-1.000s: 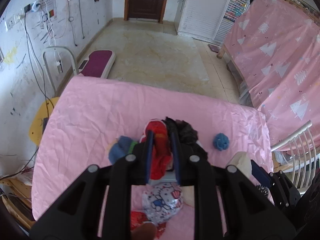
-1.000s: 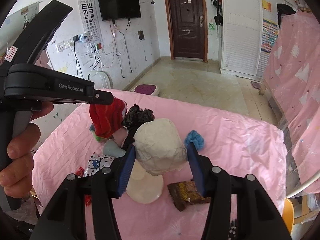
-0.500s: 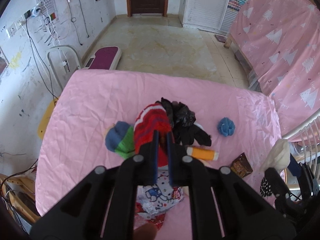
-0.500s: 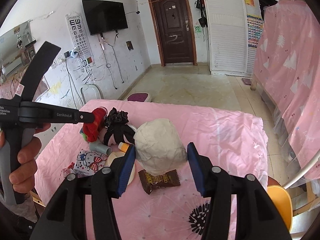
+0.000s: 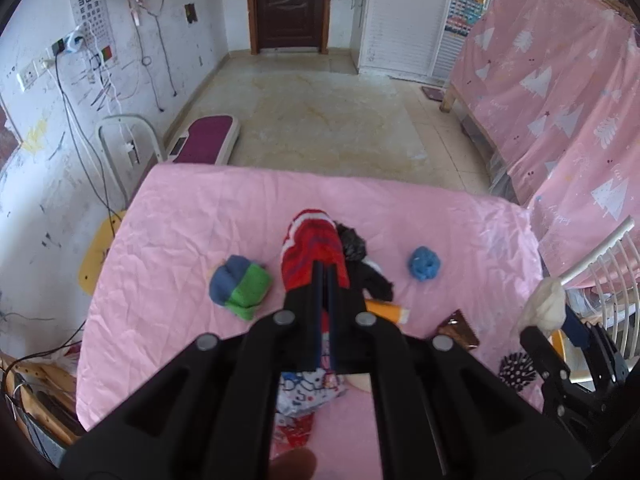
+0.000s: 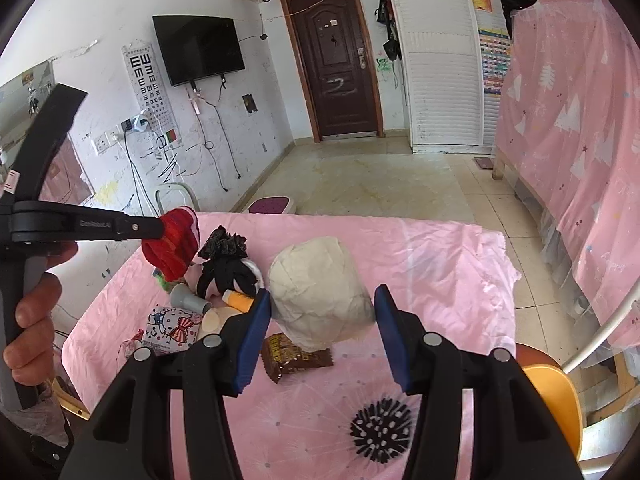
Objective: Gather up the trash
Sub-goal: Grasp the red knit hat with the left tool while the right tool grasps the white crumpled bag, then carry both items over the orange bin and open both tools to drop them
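My left gripper (image 5: 325,270) is shut on a red striped knitted piece (image 5: 312,252) and holds it above the pink table; it also shows in the right wrist view (image 6: 174,246). My right gripper (image 6: 322,314) is shut on a crumpled white paper wad (image 6: 320,304), lifted above the table; the wad also shows in the left wrist view (image 5: 546,306). On the table lie a brown snack wrapper (image 6: 296,358), a Hello Kitty wrapper (image 6: 172,326), a black crumpled bag (image 6: 226,256), an orange tube (image 6: 238,300) and a blue ball (image 5: 424,262).
A blue and green knitted piece (image 5: 240,286) lies left on the pink table (image 5: 192,208). A grey cup (image 6: 188,298) lies by the wrappers. A white chair (image 5: 128,136), a wooden frame (image 5: 24,372) and a pink-draped bed (image 5: 568,92) surround the table.
Both grippers have risen and pulled back from the table, carrying the red knitted piece and the white wad. The left jaws have closed tighter on the red piece.
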A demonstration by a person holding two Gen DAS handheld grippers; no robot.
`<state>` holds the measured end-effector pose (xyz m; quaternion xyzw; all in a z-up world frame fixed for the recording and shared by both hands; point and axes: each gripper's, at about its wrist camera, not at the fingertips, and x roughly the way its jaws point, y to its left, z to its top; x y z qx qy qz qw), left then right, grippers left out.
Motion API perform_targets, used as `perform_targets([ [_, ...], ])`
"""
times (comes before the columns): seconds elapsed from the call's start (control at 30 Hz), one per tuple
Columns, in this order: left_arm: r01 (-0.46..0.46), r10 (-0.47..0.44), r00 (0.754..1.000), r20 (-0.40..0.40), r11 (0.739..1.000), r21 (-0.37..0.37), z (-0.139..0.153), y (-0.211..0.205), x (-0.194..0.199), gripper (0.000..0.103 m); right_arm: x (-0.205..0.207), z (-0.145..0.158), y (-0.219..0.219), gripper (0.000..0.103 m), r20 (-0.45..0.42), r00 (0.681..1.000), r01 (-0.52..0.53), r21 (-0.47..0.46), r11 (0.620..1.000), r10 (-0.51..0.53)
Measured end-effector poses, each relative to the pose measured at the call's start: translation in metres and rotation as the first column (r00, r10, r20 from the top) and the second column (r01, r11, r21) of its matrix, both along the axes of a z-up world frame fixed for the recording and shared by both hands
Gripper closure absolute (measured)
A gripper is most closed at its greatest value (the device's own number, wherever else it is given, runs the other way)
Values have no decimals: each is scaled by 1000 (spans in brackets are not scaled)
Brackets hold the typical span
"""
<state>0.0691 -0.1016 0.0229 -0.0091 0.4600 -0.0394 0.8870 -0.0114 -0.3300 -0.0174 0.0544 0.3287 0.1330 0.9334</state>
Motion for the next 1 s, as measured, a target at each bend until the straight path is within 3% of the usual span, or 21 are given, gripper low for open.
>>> perform_targets([
  [0.3, 149, -149, 987, 65, 989, -5, 29, -64, -26, 102, -23, 4, -48, 60, 23, 995, 93, 17, 995, -94],
  [0.5, 295, -293, 953, 81, 955, -14, 37, -128, -50, 102, -49, 5, -96, 60, 35, 981, 192, 25, 981, -192],
  [0.77, 501, -499, 865, 52, 865, -39, 25, -221, -82, 102, -86, -4, -166, 60, 34, 943, 329, 51, 943, -330],
  [1.0, 627, -627, 779, -1, 779, -30, -5, -287, -110, 102, -114, -20, -214, 60, 15, 904, 423, 92, 901, -426],
])
